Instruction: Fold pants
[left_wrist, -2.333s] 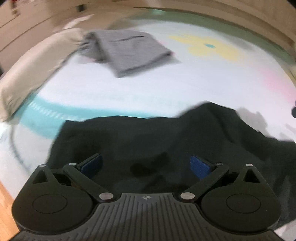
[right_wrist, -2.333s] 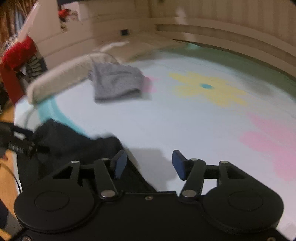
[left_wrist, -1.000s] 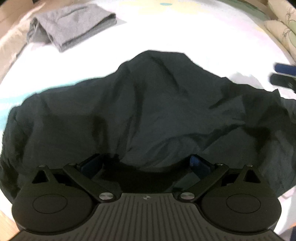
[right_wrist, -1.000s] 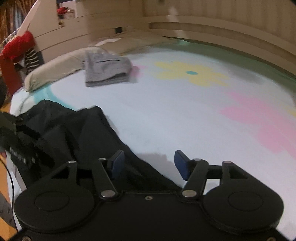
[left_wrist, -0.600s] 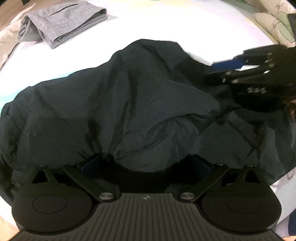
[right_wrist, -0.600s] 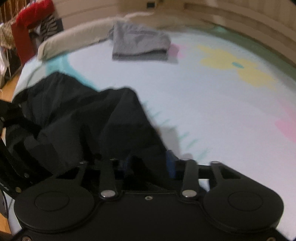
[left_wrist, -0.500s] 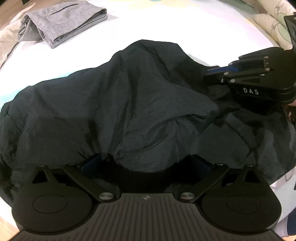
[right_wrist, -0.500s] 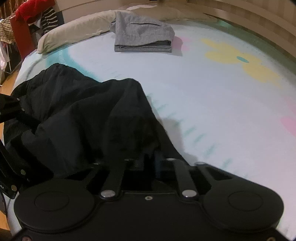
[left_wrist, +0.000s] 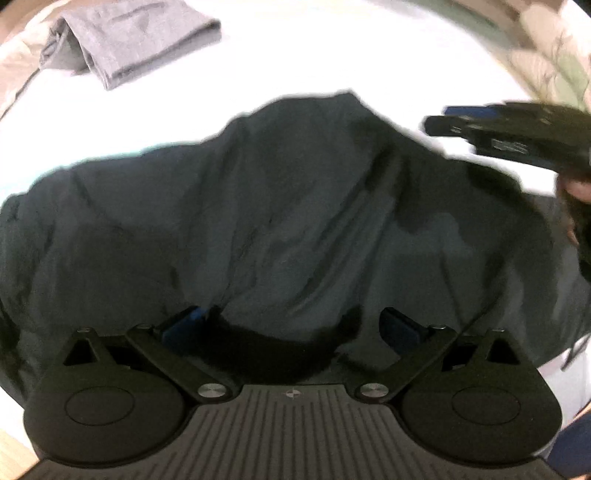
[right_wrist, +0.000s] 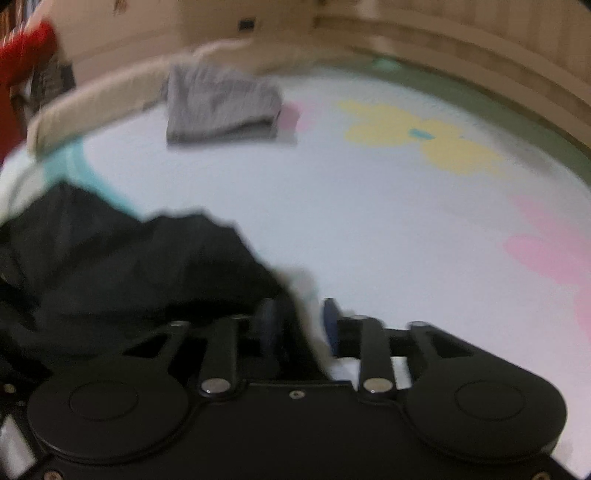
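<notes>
Right under my left fingers (left_wrist: 291, 325) the black pants (left_wrist: 280, 221) begin. My two blue pads are spread wide, and a dark fold of cloth bulges up between them, but neither pad seems to press on it, so I count them as let go. From there the pants spread out sideways, one end far to the left, the other end to the right, lying crumpled on the bed (left_wrist: 332, 55).

My right fingers (right_wrist: 299, 325) sit at the right end of the pants. They have just been opening, and now they are partly apart. The pants' edge lies between them, mostly by the left pad, but the picture is blurry and I see no squeeze.

So each hand is near its own end, and I think the long way runs from one hand to the other.

Farther off lies a folded grey cloth (left_wrist: 125, 40).
</notes>
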